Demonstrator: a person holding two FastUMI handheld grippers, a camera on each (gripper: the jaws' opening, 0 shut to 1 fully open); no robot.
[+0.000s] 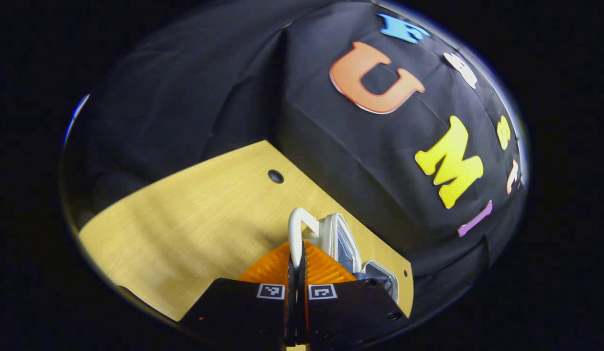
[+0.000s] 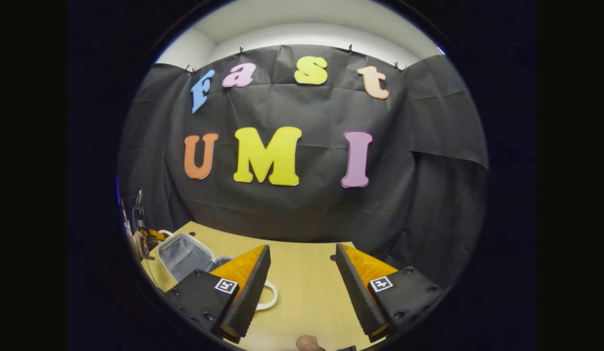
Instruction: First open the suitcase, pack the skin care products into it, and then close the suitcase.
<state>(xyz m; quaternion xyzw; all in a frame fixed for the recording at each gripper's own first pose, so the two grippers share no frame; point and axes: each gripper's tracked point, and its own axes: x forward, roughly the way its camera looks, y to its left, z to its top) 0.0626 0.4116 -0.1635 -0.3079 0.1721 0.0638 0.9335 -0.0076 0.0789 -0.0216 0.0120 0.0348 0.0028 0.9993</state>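
The left gripper (image 1: 296,273) had its fingers pressed together on the white handle (image 1: 297,233) of the suitcase (image 1: 342,243), the loop rising out from between them. In my judgement that grip was there to swing one half of the case on its hinge, either laying it open or steadying it for packing. In the left gripper view the case stood on edge near the far side of the worktop (image 1: 194,214), close to the black cloth wall.

The right gripper (image 2: 302,285) hung over bare worktop (image 2: 302,292) with its fingers wide apart and nothing between them, apparently kept free to fetch the products. In the right gripper view the suitcase (image 2: 185,254) lay open well off to its left, grey lining upward, with the far-off left gripper (image 2: 148,239) at its edge. A white ring (image 2: 269,295) lay on the wood just behind the right gripper's left finger; what it was I could not tell. I could not pick out any skin care products, so packing looked not yet begun
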